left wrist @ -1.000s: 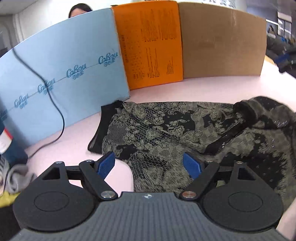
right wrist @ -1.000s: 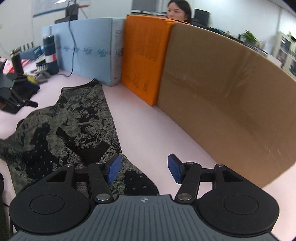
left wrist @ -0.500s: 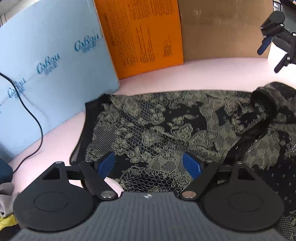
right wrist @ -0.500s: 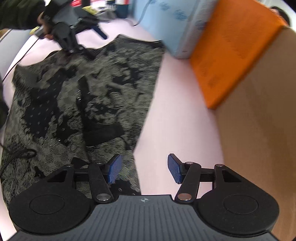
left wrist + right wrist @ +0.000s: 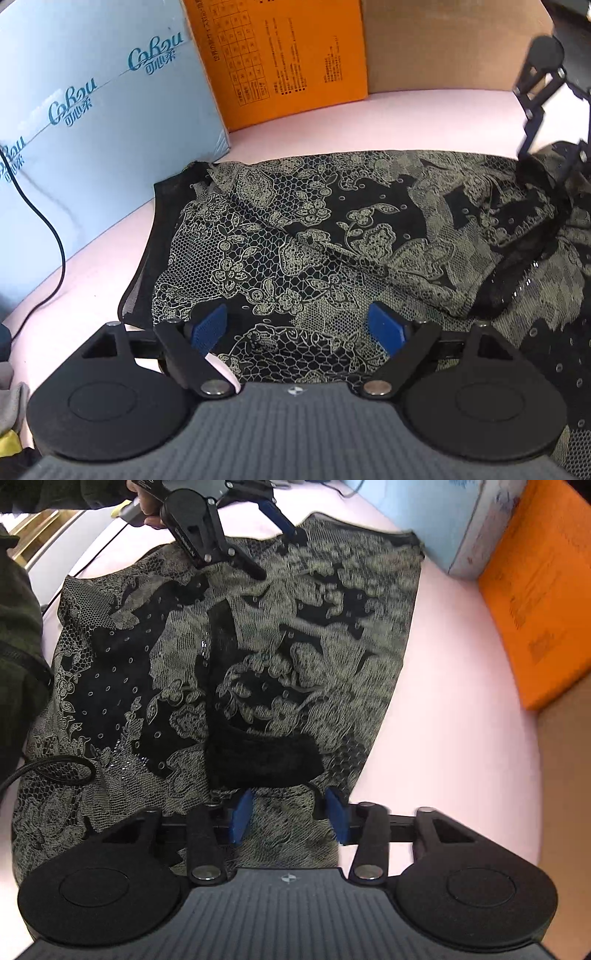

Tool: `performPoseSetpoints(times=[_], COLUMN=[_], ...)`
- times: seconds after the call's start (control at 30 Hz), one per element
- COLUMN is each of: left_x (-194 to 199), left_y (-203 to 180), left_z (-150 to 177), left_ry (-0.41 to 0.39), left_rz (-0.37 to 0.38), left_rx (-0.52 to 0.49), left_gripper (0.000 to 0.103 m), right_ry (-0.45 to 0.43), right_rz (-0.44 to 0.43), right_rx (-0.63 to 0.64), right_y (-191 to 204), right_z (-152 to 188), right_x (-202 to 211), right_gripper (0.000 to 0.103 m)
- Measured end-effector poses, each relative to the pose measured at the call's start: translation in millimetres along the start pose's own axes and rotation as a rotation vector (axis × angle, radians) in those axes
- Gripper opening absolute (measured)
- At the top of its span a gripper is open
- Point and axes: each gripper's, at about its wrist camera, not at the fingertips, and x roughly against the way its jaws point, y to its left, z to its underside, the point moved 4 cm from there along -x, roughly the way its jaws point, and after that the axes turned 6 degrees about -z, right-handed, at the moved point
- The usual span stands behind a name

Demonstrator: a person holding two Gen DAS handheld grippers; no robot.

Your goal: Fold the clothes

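Note:
A black garment with a beige lace pattern [image 5: 332,229] lies spread on the pink table [image 5: 406,118]. My left gripper [image 5: 297,328] hovers open just over its near-left hem, nothing pinched; the right wrist view shows it at the far end [image 5: 273,550]. My right gripper [image 5: 289,816] points steeply down at the garment [image 5: 295,627] near its right edge, beside a black trim band [image 5: 258,757]. Its jaws are closing with lace fabric between the blue pads [image 5: 242,814], which still stand apart. In the left wrist view this gripper [image 5: 550,151] touches down at the garment's far right.
A blue box [image 5: 92,129], an orange box [image 5: 288,55] and a brown cardboard sheet [image 5: 443,44] wall the table's far side. A black cable [image 5: 55,240] hangs over the blue box. A person's dark sleeve [image 5: 18,646] and a cable loop [image 5: 55,771] are at the left.
My left gripper has come down and closer to the garment's hem. My right gripper has tipped downward onto the garment's right edge and its jaws have narrowed around the fabric.

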Motion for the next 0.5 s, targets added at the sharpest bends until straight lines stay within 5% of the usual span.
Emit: performPoseSetpoints(times=[0.03, 0.17, 0.23, 0.33, 0.4, 0.5], left_x=[-1, -3, -3, -4, -4, -4], left_y=[1, -1, 0, 0, 2, 4], left_z=[0, 0, 0, 1, 1, 3], left_ry=[0.002, -0.003, -0.003, 0.0, 0.003, 0.009], left_rz=[0.001, -0.006, -0.008, -0.011, -0.013, -0.014], left_rx=[0.011, 0.023, 0.029, 0.043, 0.057, 0.07], left_gripper=[0.084, 0.086, 0.088, 0.089, 0.09, 0.093], right_ry=[-0.004, -0.068, -0.103, -0.075, -0.095, -0.137], right_rz=[0.003, 0.081, 0.197, 0.513, 0.61, 0.703], right_rx=[-0.011, -0.063, -0.159, -0.437, -0.548, -0.603], right_y=[2, 0, -17, -60, -68, -60], right_z=[1, 7, 17, 48, 64, 76], right_x=[0, 16, 30, 48, 61, 76], right_gripper=[0.006, 0.005, 0.005, 0.005, 0.007, 0.025])
